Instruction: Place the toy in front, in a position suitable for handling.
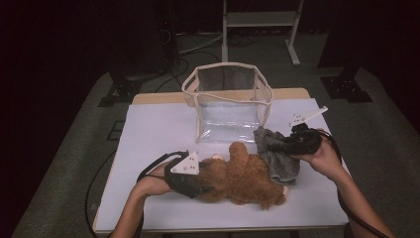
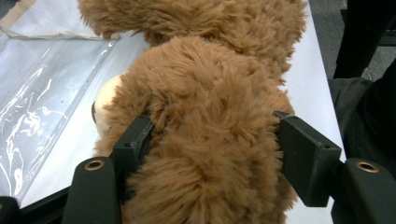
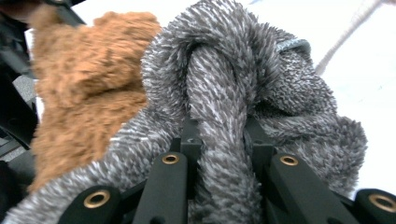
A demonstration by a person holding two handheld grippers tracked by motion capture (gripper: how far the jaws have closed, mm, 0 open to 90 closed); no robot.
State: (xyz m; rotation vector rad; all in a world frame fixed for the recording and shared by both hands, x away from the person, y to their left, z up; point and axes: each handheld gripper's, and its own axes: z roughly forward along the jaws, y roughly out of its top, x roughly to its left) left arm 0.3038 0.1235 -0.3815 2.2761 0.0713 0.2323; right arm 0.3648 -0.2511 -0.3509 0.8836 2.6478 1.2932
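A brown plush teddy bear (image 1: 242,178) lies on its side on the white table cover (image 1: 153,129). My left gripper (image 1: 203,191) comes in from the left, and its jaws press into the fur on both sides of the bear's head (image 2: 205,116). A grey fuzzy knitted cloth (image 1: 280,161) drapes over the bear's right end. My right gripper (image 1: 277,146) is shut on a bunched fold of that cloth (image 3: 219,93), with the brown fur (image 3: 79,93) just to its left in the right gripper view.
A clear plastic bag with cream trim (image 1: 228,99) stands open-topped at the back middle of the table, its lower wall (image 2: 37,93) close behind the bear. Cables trail from both grippers off the table's front. A white frame (image 1: 257,25) stands on the floor beyond.
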